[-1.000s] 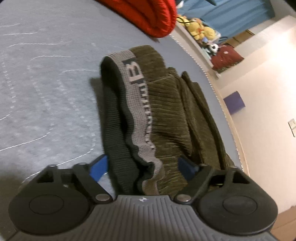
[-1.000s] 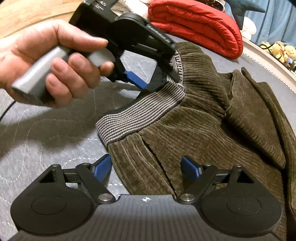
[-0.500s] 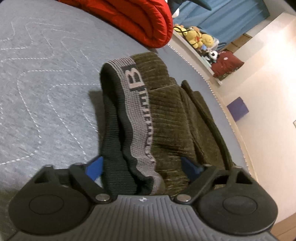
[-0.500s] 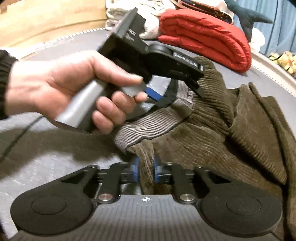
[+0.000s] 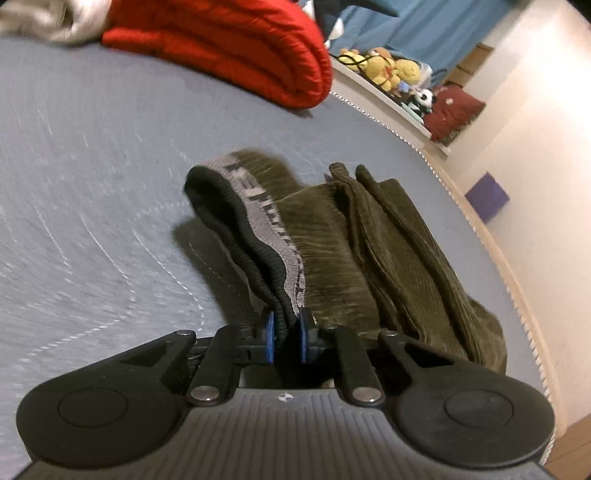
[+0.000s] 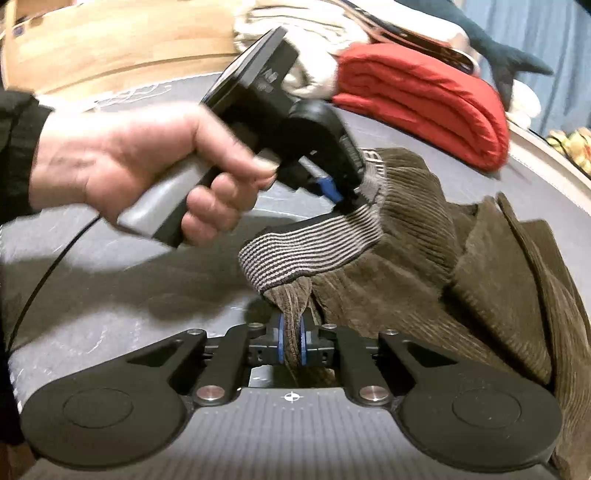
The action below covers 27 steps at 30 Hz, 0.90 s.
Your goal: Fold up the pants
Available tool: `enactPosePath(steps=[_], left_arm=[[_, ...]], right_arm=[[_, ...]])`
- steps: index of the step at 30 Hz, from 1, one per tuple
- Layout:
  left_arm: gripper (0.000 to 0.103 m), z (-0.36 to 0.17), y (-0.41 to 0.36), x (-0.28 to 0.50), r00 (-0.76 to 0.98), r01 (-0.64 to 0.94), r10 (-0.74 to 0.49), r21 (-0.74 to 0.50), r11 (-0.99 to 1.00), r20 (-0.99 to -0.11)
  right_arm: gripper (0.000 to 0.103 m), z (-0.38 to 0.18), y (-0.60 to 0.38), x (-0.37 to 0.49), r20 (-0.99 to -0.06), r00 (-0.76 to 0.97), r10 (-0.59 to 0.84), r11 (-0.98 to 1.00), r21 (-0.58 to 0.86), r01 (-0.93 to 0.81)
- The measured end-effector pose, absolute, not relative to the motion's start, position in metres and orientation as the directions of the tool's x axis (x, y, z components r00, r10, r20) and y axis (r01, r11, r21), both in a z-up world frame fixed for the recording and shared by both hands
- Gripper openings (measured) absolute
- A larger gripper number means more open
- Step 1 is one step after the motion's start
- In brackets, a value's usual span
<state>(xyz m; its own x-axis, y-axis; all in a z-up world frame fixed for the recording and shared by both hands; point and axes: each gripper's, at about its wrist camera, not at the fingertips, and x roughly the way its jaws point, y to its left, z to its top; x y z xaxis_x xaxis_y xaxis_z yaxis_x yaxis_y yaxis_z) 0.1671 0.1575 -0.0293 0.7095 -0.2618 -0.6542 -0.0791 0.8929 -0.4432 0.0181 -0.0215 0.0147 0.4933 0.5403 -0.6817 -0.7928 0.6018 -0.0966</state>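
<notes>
Pants of olive-brown corduroy lie bunched on a grey quilted surface, with the waistband raised off it at the near end. The waistband is grey with dark lettering outside and black ribbed elastic inside.

Left gripper: its jaws have just been closing and now stand nearly together, the blue pads pinching the waistband edge between them. The band runs up and away from the pads, then curves down toward the surface. In the right wrist view, the same gripper meets the far part of the waistband, held by a hand with a dark sleeve at the wrist.

Right gripper: jaws drawn almost fully together, clamped on a fold of corduroy just below the striped waistband. The fabric rises from the pads to the waistband.

The pant legs lie folded lengthwise toward the right of both views, reaching near the edge of the surface.

Beyond the pants, a red folded blanket rests on the surface, well apart from them. Plush toys and a dark red cushion sit past the edge, before a blue curtain. A purple box stands against the pale wall.
</notes>
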Motion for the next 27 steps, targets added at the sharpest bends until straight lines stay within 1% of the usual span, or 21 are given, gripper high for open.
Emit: enactPosePath(steps=[4, 10, 17, 21, 23, 24, 25, 26, 27], left_arm=[[0.013, -0.014, 0.17, 0.141, 0.722, -0.094, -0.224, -0.413, 0.906, -0.654], [0.012, 0.013, 0.208, 0.098, 0.726, -0.138, -0.156, -0.363, 0.921, -0.67], [0.012, 0.038, 0.267, 0.047, 0.679, -0.242, -0.054, -0.293, 0.925, -0.732], [0.014, 0.032, 0.275, 0.036, 0.613, -0.246, 0.007, -0.182, 0.952, -0.79], [0.016, 0.034, 0.268, 0.032, 0.587, -0.265, 0.114, -0.056, 0.963, -0.802], [0.02, 0.039, 0.264, 0.029, 0.593, -0.261, 0.146, -0.017, 0.965, -0.792], [0.025, 0.045, 0.261, 0.027, 0.606, -0.257, 0.146, -0.018, 0.966, -0.782], [0.027, 0.052, 0.259, 0.025, 0.62, -0.253, 0.135, -0.034, 0.967, -0.773], [0.028, 0.06, 0.255, 0.023, 0.635, -0.248, 0.122, -0.051, 0.967, -0.763]], right_arm=[[0.007, 0.022, -0.008, -0.001, -0.681, 0.46, 0.57, 0.532, -0.12, -0.838], [0.007, 0.037, 0.025, -0.03, -0.657, 0.404, 0.636, 0.455, -0.104, -0.884], [0.007, 0.058, 0.081, -0.073, -0.623, 0.305, 0.721, 0.331, -0.077, -0.941], [0.008, 0.064, 0.111, -0.089, -0.621, 0.289, 0.729, 0.301, -0.089, -0.949], [0.014, 0.058, 0.118, -0.084, -0.656, 0.29, 0.697, 0.322, -0.075, -0.944], [0.022, 0.054, 0.12, -0.082, -0.677, 0.288, 0.677, 0.326, -0.075, -0.942], [0.025, 0.052, 0.119, -0.083, -0.685, 0.303, 0.662, 0.332, -0.094, -0.939], [0.036, 0.052, 0.116, -0.082, -0.682, 0.325, 0.656, 0.344, -0.114, -0.932], [0.045, 0.056, 0.111, -0.081, -0.678, 0.335, 0.655, 0.356, -0.113, -0.927]])
